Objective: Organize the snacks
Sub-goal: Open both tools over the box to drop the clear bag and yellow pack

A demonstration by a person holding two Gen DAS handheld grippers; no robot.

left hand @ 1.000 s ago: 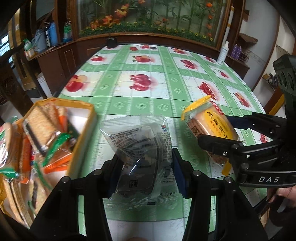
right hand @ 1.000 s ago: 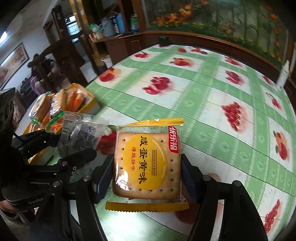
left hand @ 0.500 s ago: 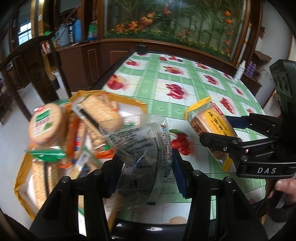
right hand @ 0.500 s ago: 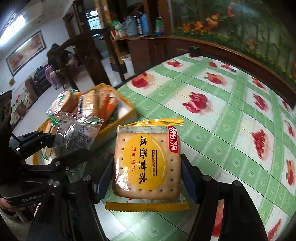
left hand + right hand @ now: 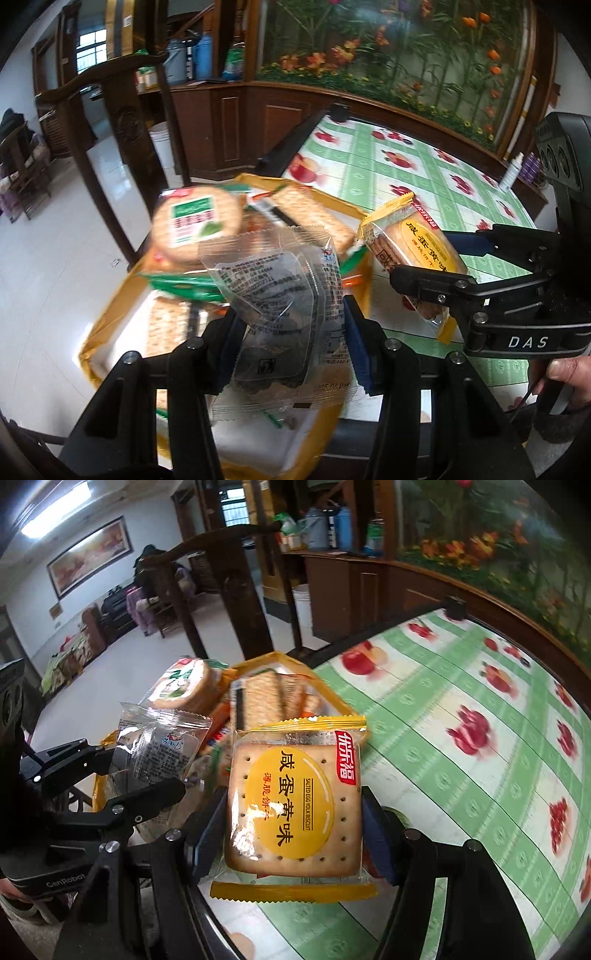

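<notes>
Left gripper (image 5: 288,332) is clamped on a clear packet with a dark snack (image 5: 275,314), held up over the yellow cardboard box (image 5: 110,321) stuffed with wrapped crackers at the table edge. Right gripper (image 5: 295,834) is pinching a yellow salted egg yolk biscuit pack (image 5: 293,805) just beside it. Underneath is a green checked tablecloth with fruit prints (image 5: 480,775), then a dark wooden chair (image 5: 229,576), wood cabinets, a flower mural and a white tiled floor.
</notes>
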